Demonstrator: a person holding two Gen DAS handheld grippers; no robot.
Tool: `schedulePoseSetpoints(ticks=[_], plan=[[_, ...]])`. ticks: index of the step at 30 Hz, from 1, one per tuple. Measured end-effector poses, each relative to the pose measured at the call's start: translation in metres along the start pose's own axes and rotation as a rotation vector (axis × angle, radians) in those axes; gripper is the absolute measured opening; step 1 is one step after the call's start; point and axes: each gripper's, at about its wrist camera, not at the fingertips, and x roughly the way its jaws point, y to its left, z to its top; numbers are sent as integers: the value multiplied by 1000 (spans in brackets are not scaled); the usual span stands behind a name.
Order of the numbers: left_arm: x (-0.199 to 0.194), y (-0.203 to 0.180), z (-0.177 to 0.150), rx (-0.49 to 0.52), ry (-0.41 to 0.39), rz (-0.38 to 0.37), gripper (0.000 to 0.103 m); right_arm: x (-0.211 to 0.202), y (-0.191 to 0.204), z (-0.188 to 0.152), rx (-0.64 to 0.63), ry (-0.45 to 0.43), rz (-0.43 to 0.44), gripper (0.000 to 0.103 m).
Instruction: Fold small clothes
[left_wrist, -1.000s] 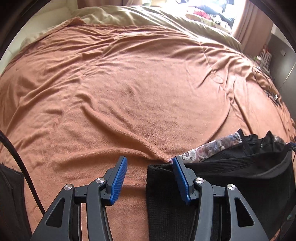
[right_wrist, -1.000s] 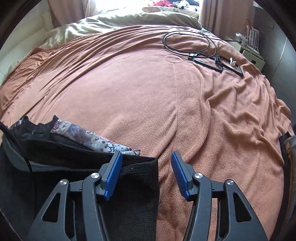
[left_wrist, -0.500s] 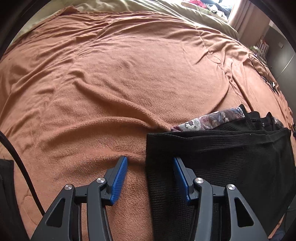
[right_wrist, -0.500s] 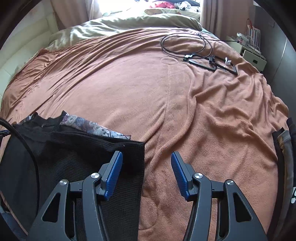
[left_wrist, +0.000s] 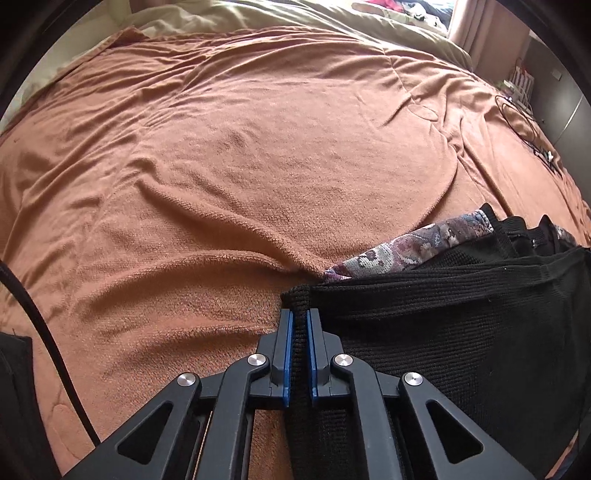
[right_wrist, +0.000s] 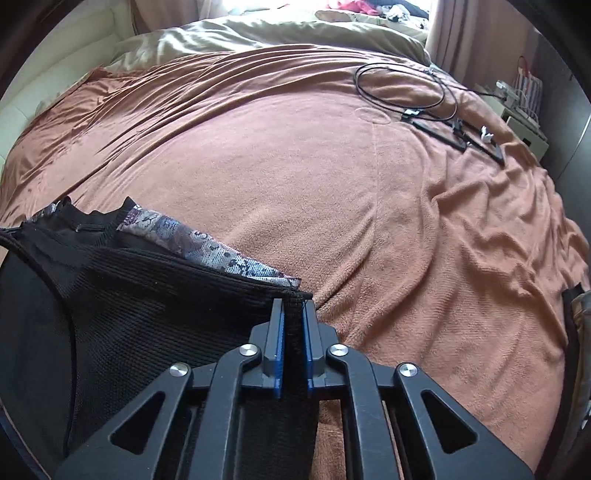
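Observation:
A black knit garment (left_wrist: 424, 325) lies on the brown blanket, with a patterned grey and maroon fabric (left_wrist: 417, 247) showing behind its far edge. My left gripper (left_wrist: 300, 314) is shut on the garment's left corner; black cloth is pinched between its blue pads. In the right wrist view the same black garment (right_wrist: 147, 314) spreads to the left, the patterned fabric (right_wrist: 221, 254) behind it. My right gripper (right_wrist: 292, 306) is shut on the garment's right corner, cloth squeezed between the pads. The stretch of edge between the two corners looks taut.
The brown blanket (left_wrist: 240, 166) covers a wide bed, with an olive duvet (right_wrist: 277, 33) bunched at the far end. A coiled black cable (right_wrist: 402, 92) and flat black parts (right_wrist: 461, 136) lie at the far right. A dark cable (left_wrist: 44, 332) crosses the near left.
Both grippers went from wide open, straddling the garment's corners, to shut on them. The garment's near edge is now bunched and lifted between the pads.

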Motion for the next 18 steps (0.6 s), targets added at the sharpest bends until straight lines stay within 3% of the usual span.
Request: schedulePoseSetpoints(ticks=[10,18], plan=[[-63,1,0,-6,-118,27,6,-63,-1,-6,26,-122,-56,3],[-105,-2,19,-25,-208,49,6,-100,-2,-3,47,-204,-83,3]])
